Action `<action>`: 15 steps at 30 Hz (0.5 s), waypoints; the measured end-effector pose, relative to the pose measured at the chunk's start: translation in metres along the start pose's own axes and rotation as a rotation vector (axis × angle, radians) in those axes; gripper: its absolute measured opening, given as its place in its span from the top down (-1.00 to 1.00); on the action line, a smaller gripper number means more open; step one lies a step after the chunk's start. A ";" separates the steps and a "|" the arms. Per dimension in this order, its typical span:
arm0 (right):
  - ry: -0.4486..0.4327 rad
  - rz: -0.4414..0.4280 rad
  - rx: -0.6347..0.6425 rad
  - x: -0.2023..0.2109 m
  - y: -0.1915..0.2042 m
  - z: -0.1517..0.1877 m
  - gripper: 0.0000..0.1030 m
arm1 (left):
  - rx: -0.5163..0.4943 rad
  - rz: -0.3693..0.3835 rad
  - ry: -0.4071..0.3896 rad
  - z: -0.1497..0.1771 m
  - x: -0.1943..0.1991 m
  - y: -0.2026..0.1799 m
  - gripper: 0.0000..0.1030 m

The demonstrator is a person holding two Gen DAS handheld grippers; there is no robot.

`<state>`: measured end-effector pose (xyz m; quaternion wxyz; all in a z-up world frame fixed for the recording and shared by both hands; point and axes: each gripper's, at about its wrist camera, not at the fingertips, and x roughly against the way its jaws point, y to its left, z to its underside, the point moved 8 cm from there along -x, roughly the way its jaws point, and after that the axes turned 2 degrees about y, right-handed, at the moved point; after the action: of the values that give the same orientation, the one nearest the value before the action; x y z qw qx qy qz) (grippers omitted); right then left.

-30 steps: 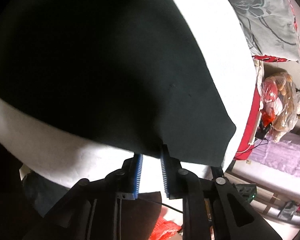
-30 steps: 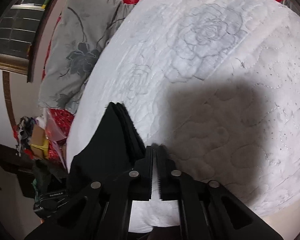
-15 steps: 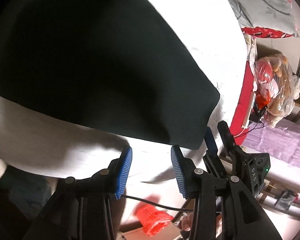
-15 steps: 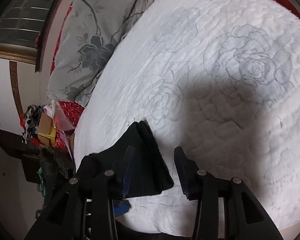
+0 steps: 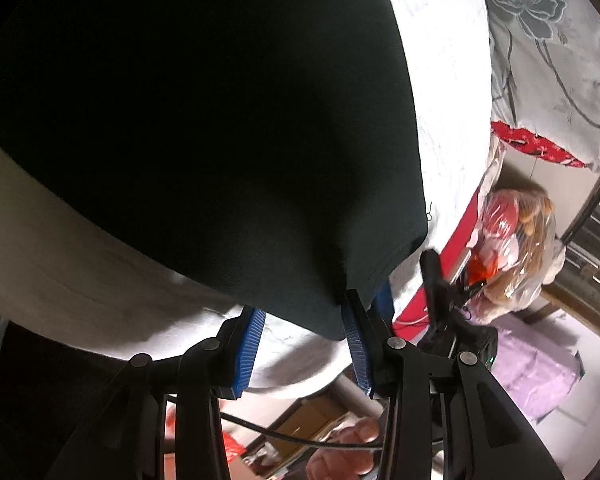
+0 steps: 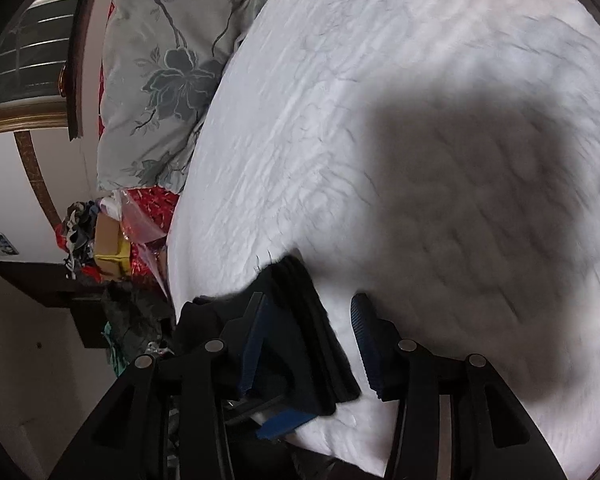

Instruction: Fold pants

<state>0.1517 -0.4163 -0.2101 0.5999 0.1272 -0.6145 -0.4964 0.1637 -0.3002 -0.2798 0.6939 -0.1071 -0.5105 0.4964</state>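
Lying folded pants [image 5: 204, 128], hem toward left claw [image 5: 304, 340]

The pants [image 5: 204, 128] are of a very dark cloth, almost black with a little green tone, and they are already folded into a flat, thick packet. In the left wrist view the packet spreads wide ahead of the jaws and above them; its near corner comes down between the two open jaws, close to the right one, and a stitched hem runs along the edge there. In the right wrist view the pants [image 6: 300, 320] lie low, between the jaws and nearer to the left one, and several stacked layers show at the folded edge. They rest flat on white quilted cloth.
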 end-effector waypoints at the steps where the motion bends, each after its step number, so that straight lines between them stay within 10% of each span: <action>1: 0.016 0.000 0.004 -0.004 0.002 -0.004 0.10 | 0.000 0.006 -0.003 0.001 0.000 0.000 0.25; 15: 0.289 -0.073 0.097 -0.042 0.027 -0.018 0.12 | -0.022 -0.001 -0.034 0.017 -0.005 0.005 0.34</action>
<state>0.1894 -0.3796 -0.2192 0.6569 0.2484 -0.5400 -0.4639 0.1467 -0.3083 -0.2782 0.6842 -0.1057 -0.5278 0.4921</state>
